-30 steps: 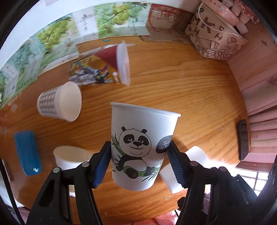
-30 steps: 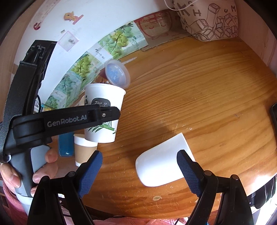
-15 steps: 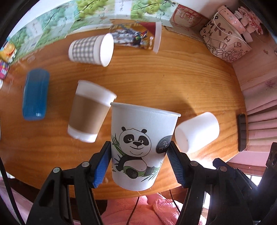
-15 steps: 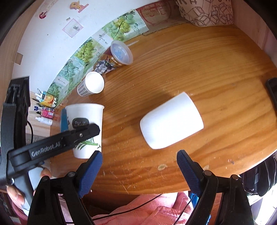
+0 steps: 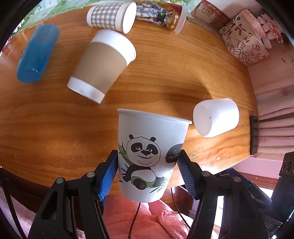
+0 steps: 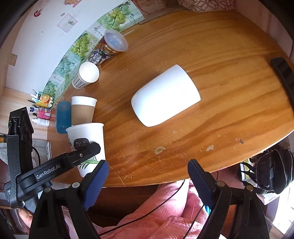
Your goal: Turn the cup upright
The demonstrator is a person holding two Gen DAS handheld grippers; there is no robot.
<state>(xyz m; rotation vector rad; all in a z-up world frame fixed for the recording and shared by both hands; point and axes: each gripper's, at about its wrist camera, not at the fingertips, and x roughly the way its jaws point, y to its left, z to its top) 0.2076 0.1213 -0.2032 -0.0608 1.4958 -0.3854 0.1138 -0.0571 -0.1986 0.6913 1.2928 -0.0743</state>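
My left gripper (image 5: 148, 174) is shut on a white panda paper cup (image 5: 148, 147), held upright above the table's near edge; it also shows in the right wrist view (image 6: 88, 141). A plain white cup (image 6: 165, 95) lies on its side in the middle of the wooden table (image 6: 220, 55), also in the left wrist view (image 5: 216, 117). My right gripper (image 6: 147, 180) is open and empty, back from the near edge, below that cup. A brown-sleeved cup (image 5: 102, 64) stands upright. A checked cup (image 5: 112, 17) lies on its side.
A blue case (image 5: 36, 55) lies at the table's left. A printed plastic cup with a lid (image 6: 112, 44) lies by the back wall. A patterned bag (image 5: 244, 46) stands at the back right. A black phone (image 6: 283, 73) lies at the right edge. Pink cloth (image 6: 165, 220) is below.
Both grippers have drawn back and up from the table, so more of it shows. The left still holds the panda cup. The brown-sleeved cup has come fully into view.
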